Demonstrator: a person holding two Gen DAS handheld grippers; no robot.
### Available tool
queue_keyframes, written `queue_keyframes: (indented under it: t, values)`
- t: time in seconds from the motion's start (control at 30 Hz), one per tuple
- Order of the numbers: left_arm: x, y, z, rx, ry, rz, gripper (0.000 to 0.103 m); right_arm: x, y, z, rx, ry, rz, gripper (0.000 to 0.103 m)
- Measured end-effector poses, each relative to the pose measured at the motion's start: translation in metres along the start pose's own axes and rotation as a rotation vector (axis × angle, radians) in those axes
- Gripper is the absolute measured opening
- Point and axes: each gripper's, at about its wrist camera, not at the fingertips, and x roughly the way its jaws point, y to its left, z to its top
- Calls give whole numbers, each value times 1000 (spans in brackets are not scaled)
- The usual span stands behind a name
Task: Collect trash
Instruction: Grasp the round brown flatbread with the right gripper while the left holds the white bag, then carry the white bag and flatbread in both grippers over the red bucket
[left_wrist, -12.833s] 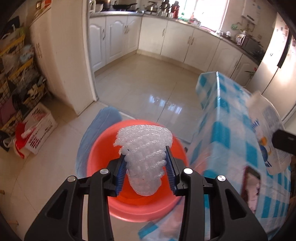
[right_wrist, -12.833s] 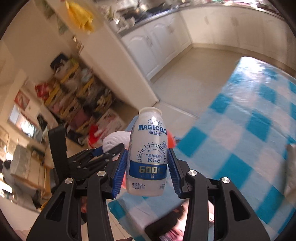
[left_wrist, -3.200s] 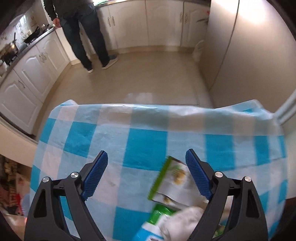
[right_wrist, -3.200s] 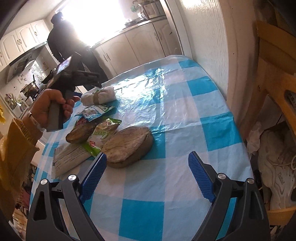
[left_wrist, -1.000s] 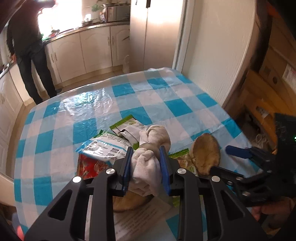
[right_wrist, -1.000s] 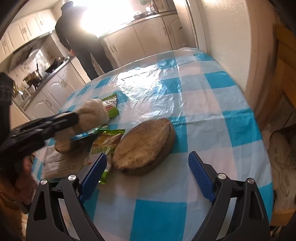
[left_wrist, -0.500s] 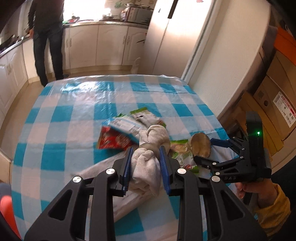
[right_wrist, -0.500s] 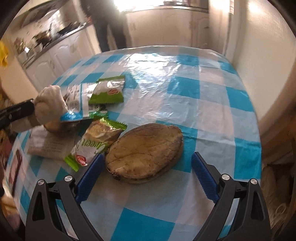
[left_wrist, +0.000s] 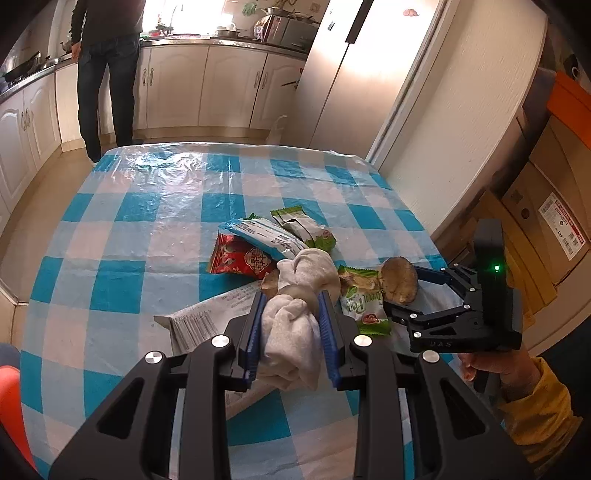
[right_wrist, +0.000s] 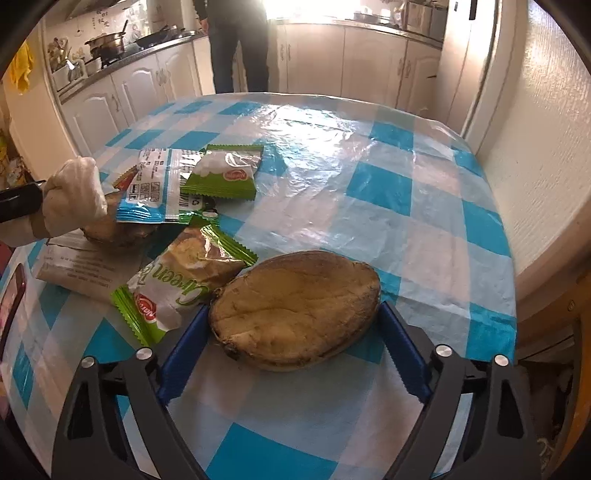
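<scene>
Green snack wrapper (right_wrist: 184, 284) touches the brown peel (right_wrist: 295, 310), beside folded paper (right_wrist: 70, 273).

We noted a white knotted rag (left_wrist: 295, 314) clamped between the left jaws; a flat brown husk slab (right_wrist: 295, 310) lay between the closing right jaws.

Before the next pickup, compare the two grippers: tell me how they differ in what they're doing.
The left gripper is shut on a knotted white cloth bundle; the right gripper is closing around a flat brown round piece, its pads beside it, not clearly pressing. The left gripper's bundle is lifted off the checked tablecloth; the right gripper's piece lies on it. Both have black frames with blue pads and point down at the table.
</scene>
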Motion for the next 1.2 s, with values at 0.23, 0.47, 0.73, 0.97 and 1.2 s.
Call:
queue_keyframes:
  t: [0.23,0.47,0.73,0.97,1.2]
  values:
    - [-9,8,-7,-24,-3,0,30,-12,-4,-11,96,-21,-11,88]
    - [-29,18,-12,-45,-35,12,30,-47,2,-18,182,-94,-32,88]
    - [-63,54,-28,-116,-69,86,30,-81,37,-6,198,-162,31,88]
    - [-100,99,-49,-198,-97,193,30,-98,99,26,106,-176,156,88]
    - [-135,148,-75,-290,-116,308,30,-100,183,59,-57,-159,310,88]
